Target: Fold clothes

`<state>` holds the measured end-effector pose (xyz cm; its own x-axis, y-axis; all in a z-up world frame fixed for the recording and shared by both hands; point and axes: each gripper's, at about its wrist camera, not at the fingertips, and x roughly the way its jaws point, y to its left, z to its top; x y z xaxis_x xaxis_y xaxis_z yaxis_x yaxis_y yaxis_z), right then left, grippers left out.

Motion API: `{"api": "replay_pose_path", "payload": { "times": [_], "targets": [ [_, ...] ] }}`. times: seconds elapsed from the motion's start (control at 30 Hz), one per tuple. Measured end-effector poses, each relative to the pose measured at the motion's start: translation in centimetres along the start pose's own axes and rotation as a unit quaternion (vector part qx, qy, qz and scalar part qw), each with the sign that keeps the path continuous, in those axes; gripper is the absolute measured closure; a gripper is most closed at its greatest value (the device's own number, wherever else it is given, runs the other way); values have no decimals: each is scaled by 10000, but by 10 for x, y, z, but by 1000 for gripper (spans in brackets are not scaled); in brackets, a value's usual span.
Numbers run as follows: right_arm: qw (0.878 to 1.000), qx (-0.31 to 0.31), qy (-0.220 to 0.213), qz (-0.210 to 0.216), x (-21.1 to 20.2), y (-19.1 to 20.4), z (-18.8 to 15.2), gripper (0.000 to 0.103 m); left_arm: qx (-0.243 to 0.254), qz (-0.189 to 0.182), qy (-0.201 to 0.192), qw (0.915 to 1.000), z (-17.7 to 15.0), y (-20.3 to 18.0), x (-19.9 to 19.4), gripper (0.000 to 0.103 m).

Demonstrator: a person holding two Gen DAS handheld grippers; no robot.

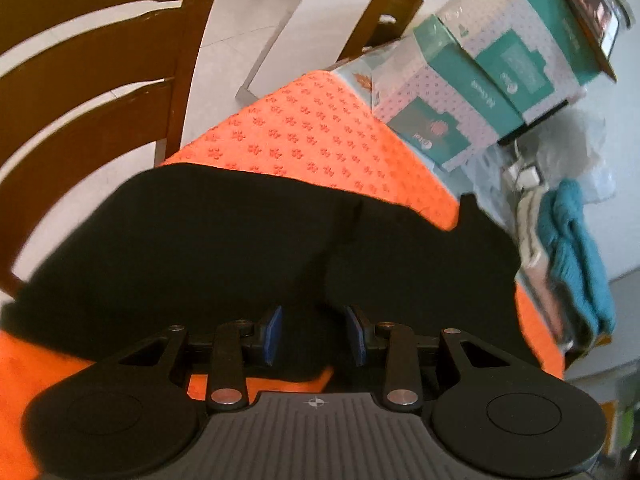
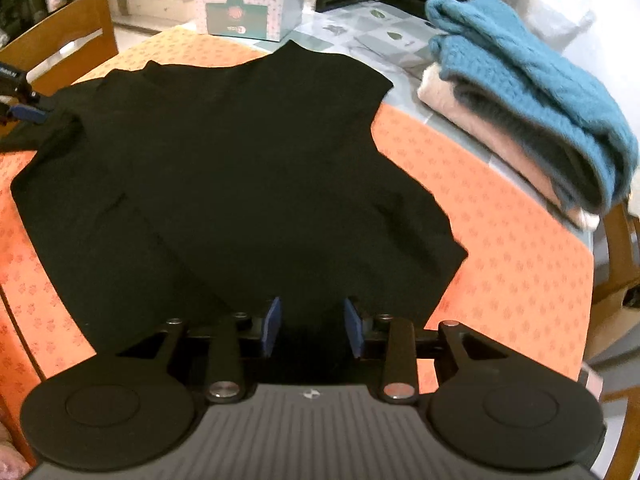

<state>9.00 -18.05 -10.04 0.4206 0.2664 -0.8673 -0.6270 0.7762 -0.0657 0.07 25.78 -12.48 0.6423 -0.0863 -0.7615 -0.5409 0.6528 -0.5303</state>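
Observation:
A black garment (image 2: 240, 168) lies spread on the orange patterned mat (image 2: 500, 248) on the table. My right gripper (image 2: 312, 326) is open at the garment's near hem, with black cloth between its blue pads (image 2: 273, 326). My left gripper (image 1: 316, 334) is open at another edge of the same garment (image 1: 240, 248), blue pads (image 1: 274, 334) apart with cloth between them. In the right wrist view the left gripper (image 2: 24, 114) shows at the far left, at the garment's sleeve end.
A stack of folded knitwear, teal (image 2: 532, 96) over pink (image 2: 500, 140), lies at the right of the table. Teal and white boxes (image 2: 248, 0) stand at the back, also seen in the left wrist view (image 1: 480, 76). Wooden chairs (image 1: 92, 92) stand beside the table.

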Motion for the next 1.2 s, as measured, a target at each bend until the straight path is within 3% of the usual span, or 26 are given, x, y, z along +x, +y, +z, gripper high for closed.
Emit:
{"api": "replay_pose_path", "payload": {
  "times": [0.17,0.4,0.43,0.47,0.5,0.53,0.67,0.77,0.87,1.03,1.2],
  "targets": [
    [9993,348,-102,-88,-13,4,-12,58,-426,-143,-243,9987,5,-5,12,61],
    [9975,640,-216,-194,-32,9,-27,56,-643,226,-184,9975,10,-19,36,61],
    [9972,682,-232,-209,-35,10,-29,56,-617,296,-177,9975,10,-21,38,65],
    [9969,711,-242,-215,-36,10,-30,56,-548,349,-184,9977,9,-24,39,72],
    [9968,732,-248,-213,-37,10,-30,56,-459,378,-208,9980,8,-28,38,90],
    [9966,753,-254,-212,-38,9,-30,56,-348,381,-248,9984,7,-32,37,96],
    [9959,837,-277,-207,-41,8,-30,56,157,393,-620,9972,1,-57,23,99],
    [9953,899,-294,-203,-44,6,-30,56,912,249,-817,9922,-6,-90,13,99],
    [9947,962,-311,-200,-46,5,-31,56,1885,91,-875,9781,-21,-127,10,99],
    [9934,1078,-347,-187,-50,3,-30,56,3504,-190,-812,9329,-60,-187,13,99],
    [9893,1391,-424,-129,-53,-10,-28,56,4244,-505,-448,9030,-94,-220,28,99]
  ]
}}
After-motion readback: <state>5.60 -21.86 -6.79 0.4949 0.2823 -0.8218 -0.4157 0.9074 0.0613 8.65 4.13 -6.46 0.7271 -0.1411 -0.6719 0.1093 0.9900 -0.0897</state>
